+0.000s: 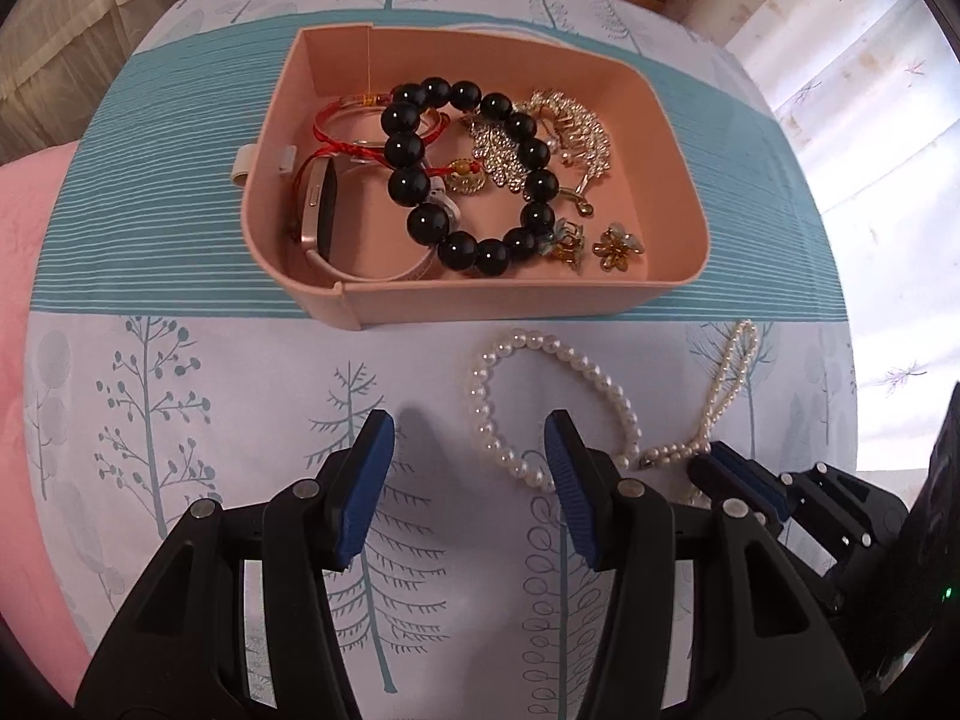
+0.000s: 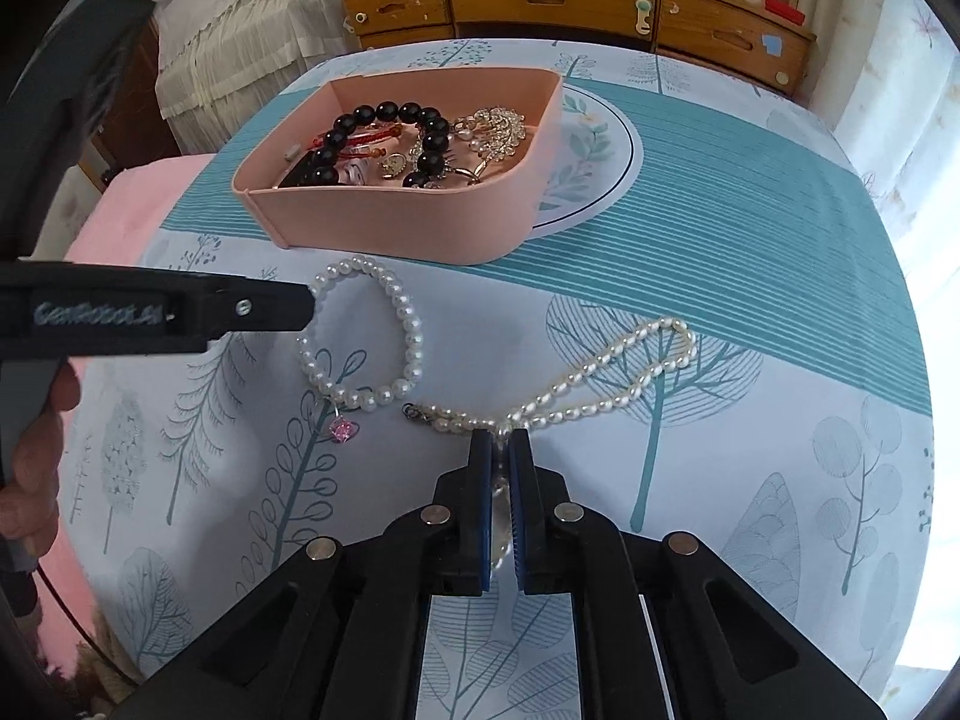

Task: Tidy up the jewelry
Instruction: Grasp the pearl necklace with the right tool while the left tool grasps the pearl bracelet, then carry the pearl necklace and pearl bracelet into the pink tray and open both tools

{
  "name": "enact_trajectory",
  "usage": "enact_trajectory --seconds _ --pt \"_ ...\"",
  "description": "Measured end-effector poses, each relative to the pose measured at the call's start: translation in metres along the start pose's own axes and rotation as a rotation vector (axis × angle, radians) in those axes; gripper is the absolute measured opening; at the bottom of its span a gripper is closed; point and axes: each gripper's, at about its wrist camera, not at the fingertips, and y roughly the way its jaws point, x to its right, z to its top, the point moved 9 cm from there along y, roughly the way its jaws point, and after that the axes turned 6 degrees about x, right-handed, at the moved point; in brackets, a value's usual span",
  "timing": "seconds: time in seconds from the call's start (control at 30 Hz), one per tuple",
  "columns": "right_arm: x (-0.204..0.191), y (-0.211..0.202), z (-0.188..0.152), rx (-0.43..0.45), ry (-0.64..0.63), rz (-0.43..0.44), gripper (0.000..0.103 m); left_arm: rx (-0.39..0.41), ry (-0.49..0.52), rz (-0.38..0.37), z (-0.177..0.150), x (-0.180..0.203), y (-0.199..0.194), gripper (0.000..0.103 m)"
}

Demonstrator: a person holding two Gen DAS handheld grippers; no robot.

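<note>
Jaws first: on our right gripper (image 2: 500, 441) they are pressed together on the rice-pearl strand (image 2: 606, 366), pinching it near its clasp end, while on our left gripper (image 1: 469, 438) they stand wide apart with nothing between them, hovering just above the cloth. Our largest thing is the desk (image 2: 750, 276), covered in a tree-print cloth with a teal striped band. On that band sits the pink tray (image 1: 498, 300), holding a black bead bracelet (image 1: 468, 171), a watch (image 1: 321, 210), red cord bracelets, rhinestone brooches (image 1: 570, 126) and small flower earrings (image 1: 618, 247). Just in front of the tray, on the cloth, lies the round pearl bracelet (image 2: 360, 336) with a small pink charm (image 2: 342, 432); the strand trails beside it, looping toward the teal band.
</note>
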Motion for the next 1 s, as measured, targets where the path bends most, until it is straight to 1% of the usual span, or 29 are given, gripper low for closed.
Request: enact_trajectory --seconds 0.13,0.27,0.3,0.33,0.37,0.43,0.53,0.6,0.67,0.7,0.77,0.87,1.0 --pt "0.004 -0.003 -0.002 0.002 0.023 0.017 0.005 -0.092 0.005 0.026 0.001 0.004 0.012 0.049" --pt "0.007 -0.010 -0.001 0.019 0.047 0.033 0.005 -0.119 0.041 0.070 0.001 0.011 0.016 0.049" --pt "0.008 -0.011 -0.001 0.023 0.052 0.037 0.005 -0.122 0.050 0.082 0.002 0.011 0.016 0.047" --pt "0.009 -0.013 0.000 0.027 0.057 0.041 0.005 -0.125 0.066 0.111 0.003 0.012 0.016 0.036" --pt "0.009 -0.014 0.000 0.031 0.060 0.044 0.005 -0.120 0.078 0.128 0.005 0.014 0.016 0.020" --pt "0.011 -0.016 0.001 0.037 0.077 0.055 0.005 -0.124 0.085 0.132 0.008 0.016 0.016 0.009" --pt "0.014 -0.019 0.003 0.050 0.100 0.064 0.005 -0.125 0.080 0.114 0.014 0.015 0.015 0.005" --pt "0.016 -0.022 0.003 0.056 0.111 0.070 0.005 -0.121 0.073 0.101 0.016 0.013 0.012 0.005" --pt "0.017 -0.026 0.004 0.064 0.123 0.078 0.005 -0.101 0.071 0.099 0.018 0.014 0.006 0.005" --pt "0.017 -0.029 0.005 0.072 0.126 0.083 0.005 -0.086 0.073 0.094 0.014 0.006 -0.002 0.005" --pt "0.017 -0.038 0.008 0.092 0.128 0.093 0.005 -0.043 0.087 0.085 0.014 0.006 -0.020 0.005" --pt "0.017 -0.057 0.017 0.126 0.133 0.111 0.005 0.018 0.111 0.069 0.020 0.016 -0.050 0.005" --pt "0.011 -0.088 0.037 0.184 0.134 0.128 0.005 0.097 0.139 0.043 0.033 0.030 -0.092 0.005"
